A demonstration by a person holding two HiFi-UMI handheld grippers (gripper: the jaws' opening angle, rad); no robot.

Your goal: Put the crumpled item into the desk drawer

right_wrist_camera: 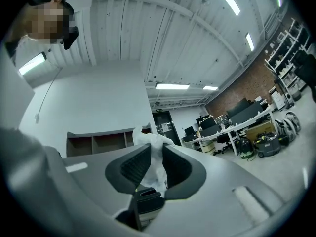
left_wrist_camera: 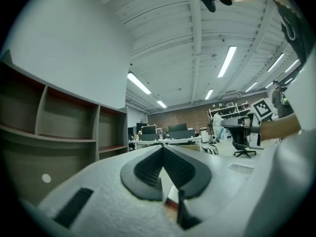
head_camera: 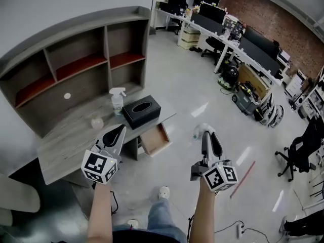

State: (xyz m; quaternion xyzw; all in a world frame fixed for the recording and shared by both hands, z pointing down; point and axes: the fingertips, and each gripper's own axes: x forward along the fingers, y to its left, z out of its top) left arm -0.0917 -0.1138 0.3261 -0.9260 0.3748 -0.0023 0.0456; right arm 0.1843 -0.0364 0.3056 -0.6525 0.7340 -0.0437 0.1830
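Left gripper: jaws pressed together, nothing between them, above the front edge of the grey wooden desk.
Right gripper: pinching the crumpled white tissue, over the floor to the right of the desk.
Drawer: open wooden drawer, pulled out from the desk's right end.
Tissue box: black, on the desk's right end.
Spray bottle: clear, white-headed, just behind the tissue box.

1. Crumpled item, white: we see its top. Its lower part is hidden between the jaws of the right gripper.
2. Small pale object on the desk, centre left of the head view: too small for us to name.
3. White dot on the shelf unit: we cannot identify it.
4. Pale rounded shape, lower left: cut off by the frame edge.
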